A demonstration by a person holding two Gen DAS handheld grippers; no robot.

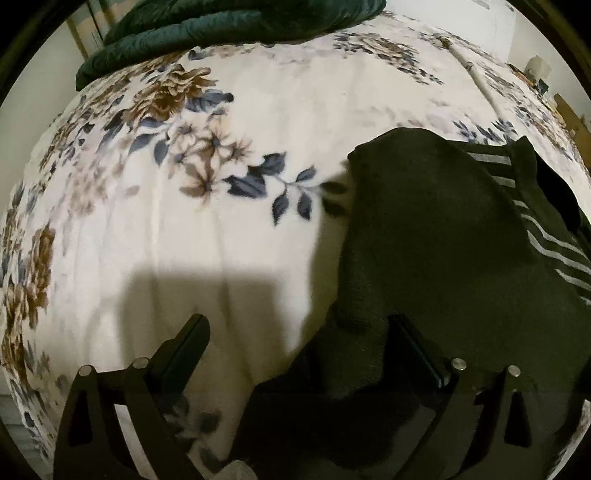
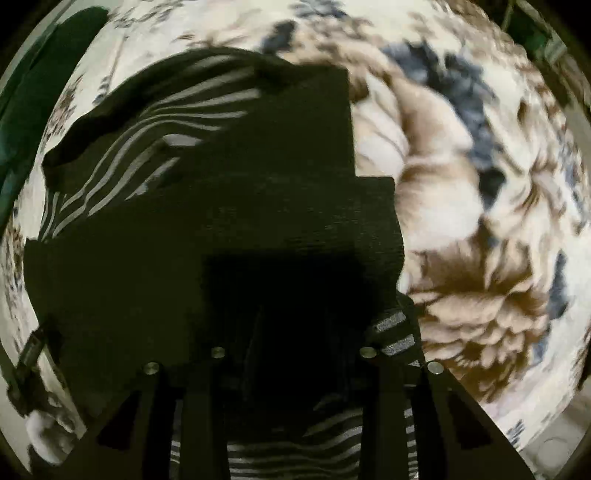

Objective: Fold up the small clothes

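A dark garment with thin grey stripes (image 1: 443,236) lies on the floral blanket (image 1: 221,236) at the right of the left wrist view. My left gripper (image 1: 299,332) stands open just above the blanket. Its left finger is over bare blanket and its right finger is over the garment's near edge, with nothing pinched. In the right wrist view the same garment (image 2: 221,192) fills the middle, folded into layered dark panels with stripes at the upper left. My right gripper (image 2: 295,317) points straight down onto it. Its fingertips are lost in black shadow against the cloth.
A dark green plush cover (image 1: 221,26) is bunched at the far edge of the bed, and it shows again at the left rim (image 2: 33,96). Wooden furniture (image 1: 570,114) stands beyond the bed's right side. Floral blanket (image 2: 480,221) spreads to the right of the garment.
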